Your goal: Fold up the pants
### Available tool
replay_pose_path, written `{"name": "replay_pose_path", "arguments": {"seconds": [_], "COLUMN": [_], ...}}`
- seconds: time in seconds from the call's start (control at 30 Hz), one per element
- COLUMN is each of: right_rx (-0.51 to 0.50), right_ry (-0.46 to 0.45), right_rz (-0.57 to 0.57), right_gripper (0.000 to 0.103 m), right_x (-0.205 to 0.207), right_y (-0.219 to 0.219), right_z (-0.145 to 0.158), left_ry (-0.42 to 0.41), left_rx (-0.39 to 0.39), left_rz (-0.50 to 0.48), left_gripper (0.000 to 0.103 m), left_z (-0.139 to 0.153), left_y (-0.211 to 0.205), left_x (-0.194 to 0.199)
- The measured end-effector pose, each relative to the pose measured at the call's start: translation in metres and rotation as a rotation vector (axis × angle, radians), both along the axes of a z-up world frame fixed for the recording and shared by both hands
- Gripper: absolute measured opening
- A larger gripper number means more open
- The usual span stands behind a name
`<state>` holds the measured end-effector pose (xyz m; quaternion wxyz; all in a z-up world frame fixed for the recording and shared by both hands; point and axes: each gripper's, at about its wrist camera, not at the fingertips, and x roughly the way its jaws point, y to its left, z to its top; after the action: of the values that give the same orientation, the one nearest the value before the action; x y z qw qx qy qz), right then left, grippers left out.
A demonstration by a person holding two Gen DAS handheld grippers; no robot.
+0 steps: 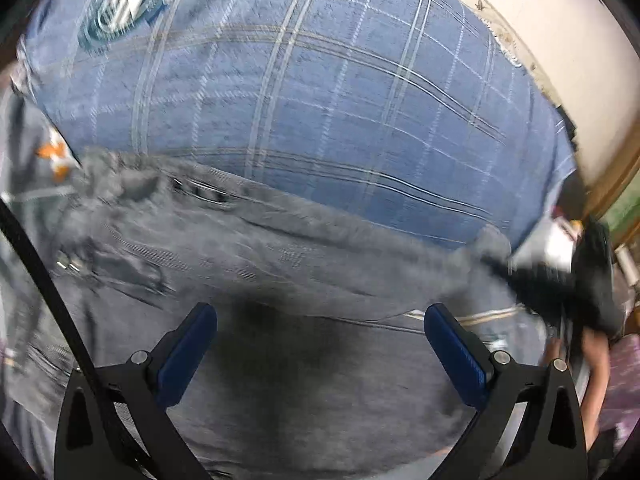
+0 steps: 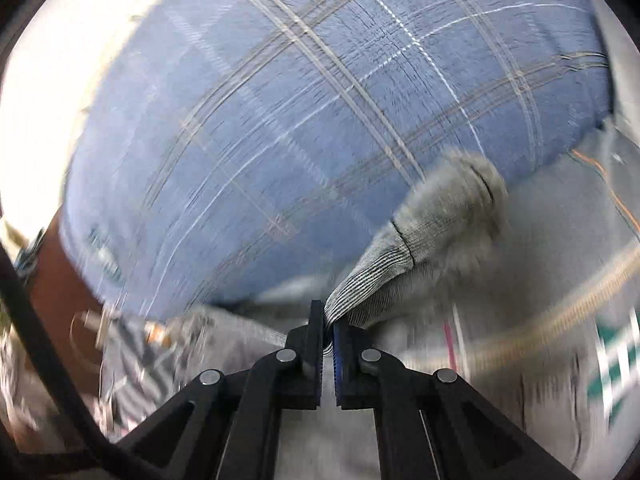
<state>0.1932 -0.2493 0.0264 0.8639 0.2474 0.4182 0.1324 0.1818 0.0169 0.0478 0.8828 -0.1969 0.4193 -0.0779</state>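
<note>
Pants (image 1: 280, 264): grey garment spread across the lower half of the left wrist view, lying on the blue checked sheet; both views are motion-blurred, so fine detail is unclear.
Pants, waist area: a seam line and small dark marks that may be belt loops show toward the upper left of the garment in the left wrist view; exact features cannot be told.
Pants, ribbed cuff (image 2: 376, 280): a striped, ribbed grey end rises from the right gripper toward a fuzzy bunched fold further out, over the sheet's edge.
Right gripper (image 2: 328, 322): clenched, with the ribbed cuff pinched between its two blue-padded fingers; the cloth fans out from the fingertips.
Right gripper, seen from the left wrist view (image 1: 532, 276): a dark blurred shape at the garment's right end, touching the cloth.
Left gripper (image 1: 320, 320): released, fingers spread wide apart, nothing between them; it hangs above the middle of the pants, and a dark shadow lies on the cloth between the fingers.
Left gripper pads (image 1: 188, 356): blue, bare of cloth.
Sheet (image 1: 340, 92): blue with pale checked lines, covering the surface under and beyond the pants.
Printed emblem (image 1: 128, 0): teal and white round mark on the sheet at the far left corner.
Wall (image 1: 560, 40): pale, beyond the sheet's right edge.
Person's arm (image 1: 596, 376): bare forearm at the right margin, near the dark gripper shape.
</note>
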Motion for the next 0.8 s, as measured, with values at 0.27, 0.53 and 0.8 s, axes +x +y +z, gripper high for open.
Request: {"name": "replay_pose_path", "arguments": {"seconds": [0.27, 0.53, 0.8], "right_rx": [0.043, 0.082, 0.221], "right_ry": [0.050, 0.082, 0.153], "right_rz": [0.014, 0.035, 0.043], "right_gripper": [0.004, 0.004, 0.008], "right_x": [-0.043, -0.041, -0.042], "right_y": [-0.001, -0.028, -0.039], "right_z": [-0.044, -0.038, -0.053], "left_ry": [0.078, 0.210, 0.307], "left_rx": [-0.196, -0.211, -0.232], "left_rz": [-0.009, 0.004, 0.096], "left_gripper": [0.103, 0.099, 0.014], "left_z": [-0.035, -0.056, -0.075], "left_y": [-0.027, -0.070, -0.062], "left_x": [0.011, 0.049, 0.057]}}
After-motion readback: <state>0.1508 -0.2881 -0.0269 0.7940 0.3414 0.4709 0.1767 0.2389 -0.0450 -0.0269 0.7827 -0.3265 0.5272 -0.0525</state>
